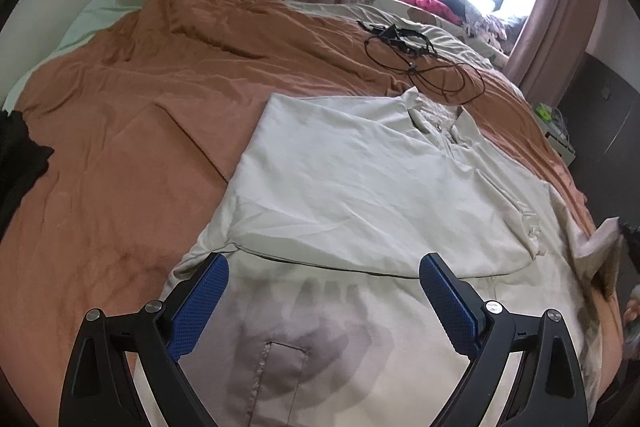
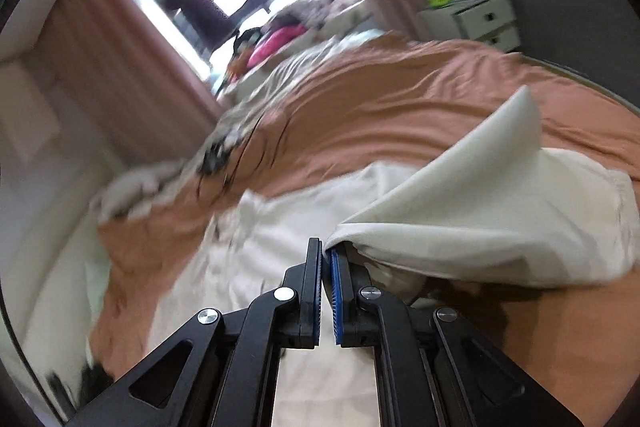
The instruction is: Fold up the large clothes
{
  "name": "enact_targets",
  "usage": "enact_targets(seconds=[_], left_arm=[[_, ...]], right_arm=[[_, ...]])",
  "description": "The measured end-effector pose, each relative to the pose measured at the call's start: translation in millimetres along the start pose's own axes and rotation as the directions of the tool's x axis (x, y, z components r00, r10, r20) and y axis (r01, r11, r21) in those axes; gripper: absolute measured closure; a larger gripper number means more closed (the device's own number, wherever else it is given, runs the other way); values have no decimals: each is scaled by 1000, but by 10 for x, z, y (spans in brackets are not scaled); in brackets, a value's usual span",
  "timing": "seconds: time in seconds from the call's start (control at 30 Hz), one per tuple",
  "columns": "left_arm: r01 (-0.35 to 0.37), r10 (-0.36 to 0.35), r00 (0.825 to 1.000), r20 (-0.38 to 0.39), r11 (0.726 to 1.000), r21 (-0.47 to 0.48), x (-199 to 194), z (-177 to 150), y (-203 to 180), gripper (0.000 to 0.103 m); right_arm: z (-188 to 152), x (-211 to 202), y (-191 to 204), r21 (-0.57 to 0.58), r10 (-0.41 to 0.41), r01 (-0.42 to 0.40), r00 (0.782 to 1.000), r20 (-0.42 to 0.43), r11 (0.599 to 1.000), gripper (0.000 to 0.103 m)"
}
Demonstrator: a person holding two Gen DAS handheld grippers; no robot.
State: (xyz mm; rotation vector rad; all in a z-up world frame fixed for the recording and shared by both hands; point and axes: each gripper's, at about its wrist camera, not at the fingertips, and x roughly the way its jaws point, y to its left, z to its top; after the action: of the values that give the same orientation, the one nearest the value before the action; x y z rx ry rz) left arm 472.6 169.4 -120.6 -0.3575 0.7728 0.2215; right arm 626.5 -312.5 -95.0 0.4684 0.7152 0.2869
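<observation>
Left wrist view: a pale beige shirt (image 1: pixel 360 195) lies spread on the orange blanket (image 1: pixel 140 99) of a bed, collar toward the far side, one side panel already folded across the body. The left gripper (image 1: pixel 324 287) hovers just above the near hem with its blue-padded jaws spread wide, holding nothing. A tangle of black cable (image 1: pixel 416 63) rests on the blanket beyond the collar, apart from the shirt. At the far right edge, a lifted corner of the cloth shows.

Right wrist view: heavily blurred. The right gripper (image 2: pixel 326 255) has its jaws pressed together on an edge of the shirt (image 2: pixel 460 211), and the fabric rises from the bed in a loose curl beside the jaws. A white drawer unit (image 2: pixel 480 23) stands past the bed's far corner.

Judging from the drape, the cloth is light, soft and limp: it sags wherever it is unsupported and creases easily, so it probably slides a little over the blanket when pulled. A secure hold looks best at a hem, seam or corner, where the layers are thicker, with both layers of any fold pinched together.
</observation>
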Motion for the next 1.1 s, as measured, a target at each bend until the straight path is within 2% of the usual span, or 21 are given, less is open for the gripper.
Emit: enact_targets(seconds=[0.07, 0.13, 0.2, 0.23, 0.27, 0.33, 0.47, 0.63, 0.7, 0.83, 0.9, 0.93, 0.97, 1.0, 1.03, 1.1], left_arm=[[6, -6, 1000, -2, 1000, -11, 0, 0, 10, 6], [17, -17, 1000, -6, 1000, -16, 5, 1, 18, 6], [20, -20, 1000, -10, 1000, -14, 18, 8, 18, 6], [21, -21, 1000, -12, 1000, -16, 24, 7, 23, 6], [25, -26, 1000, -15, 999, -20, 33, 6, 33, 6], [34, -35, 999, -23, 999, -31, 59, 7, 49, 6], [43, -44, 998, -35, 998, -38, 91, 3, 54, 6], [39, -41, 998, -38, 999, -37, 102, -8, 55, 6], [35, -36, 999, -38, 998, -43, 118, -24, 60, 6], [35, -38, 998, -48, 997, -72, 193, -27, 86, 6], [35, -40, 998, -58, 996, -85, 239, -11, 89, 6], [36, -41, 997, -60, 995, -91, 251, -7, 93, 6], [38, -44, 997, -61, 994, -98, 256, -6, 97, 6], [43, -49, 997, -63, 993, -106, 261, -4, 96, 6], [46, -53, 997, -63, 993, -109, 262, 1, 92, 6], [49, -56, 997, -61, 993, -104, 262, 16, 71, 6]], right_arm=[[-139, 240, 94, -23, 29, -31, 995, -99, 999, 97], [-239, 391, 121, -34, 3, -10, 983, -185, 999, 96], [-318, 413, 93, -9, -9, 8, 975, -220, 1000, 93], [-332, 369, 56, 24, 8, -3, 976, -216, 1000, 74], [-334, 304, 19, 59, 25, -14, 979, -201, 998, 46], [-307, 101, -97, 127, 30, -13, 990, -136, 992, 27], [-307, -262, -473, 290, 0, 16, 998, -55, 957, 27], [-494, -494, -1168, 515, -114, 119, 993, -42, 849, 27], [-568, -493, -1416, 589, -117, 114, 993, -34, 800, 27], [-592, -384, -1721, 640, -127, 91, 992, 10, 763, 28], [-597, -335, -1845, 654, -140, 83, 990, 36, 752, 38], [-606, -321, -1890, 662, -142, 77, 989, 45, 745, 53], [-614, -311, -1948, 672, -141, 68, 989, 54, 737, 75], [-625, -306, -1996, 681, -143, 60, 988, 66, 730, 87], [-622, -324, -2019, 686, -147, 57, 986, 74, 725, 93], [-578, -388, -1969, 679, -153, 40, 982, 107, 733, 97]])
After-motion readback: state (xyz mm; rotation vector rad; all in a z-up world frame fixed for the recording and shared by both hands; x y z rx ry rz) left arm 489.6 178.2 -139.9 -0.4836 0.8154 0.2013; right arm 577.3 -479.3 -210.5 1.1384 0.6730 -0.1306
